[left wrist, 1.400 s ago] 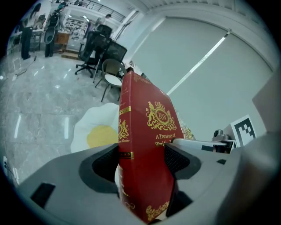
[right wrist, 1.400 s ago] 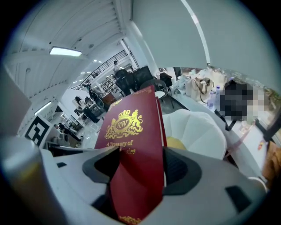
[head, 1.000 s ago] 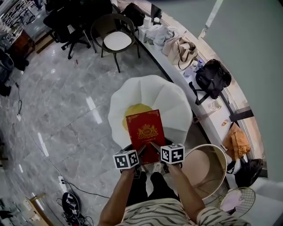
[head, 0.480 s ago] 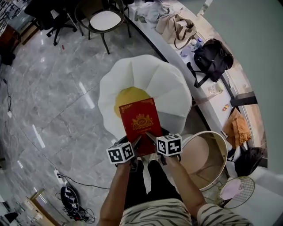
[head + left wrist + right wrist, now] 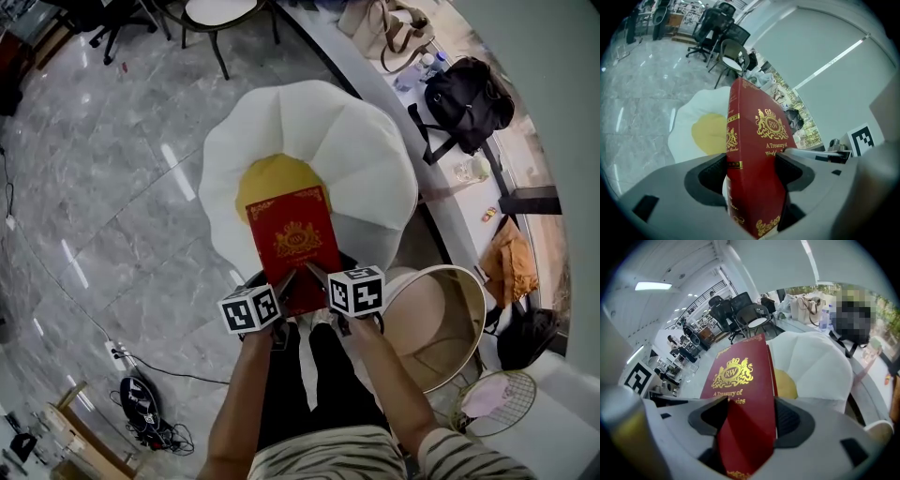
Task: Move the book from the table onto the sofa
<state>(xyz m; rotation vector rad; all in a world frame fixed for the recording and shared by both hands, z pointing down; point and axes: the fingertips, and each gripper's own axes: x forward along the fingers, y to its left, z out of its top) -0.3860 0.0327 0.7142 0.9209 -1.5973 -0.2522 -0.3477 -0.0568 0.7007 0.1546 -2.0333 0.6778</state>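
The white sofa (image 5: 366, 178), yellow in the middle, lies ahead of and below the red book (image 5: 292, 244). The book's long axis points away from the person. The left gripper (image 5: 284, 286) and right gripper (image 5: 317, 277), equally near, each pinch its near end between their jaws.

book (image 5: 292, 240) above sofa (image 5: 367, 176), round table (image 5: 476, 298) just right of sofa
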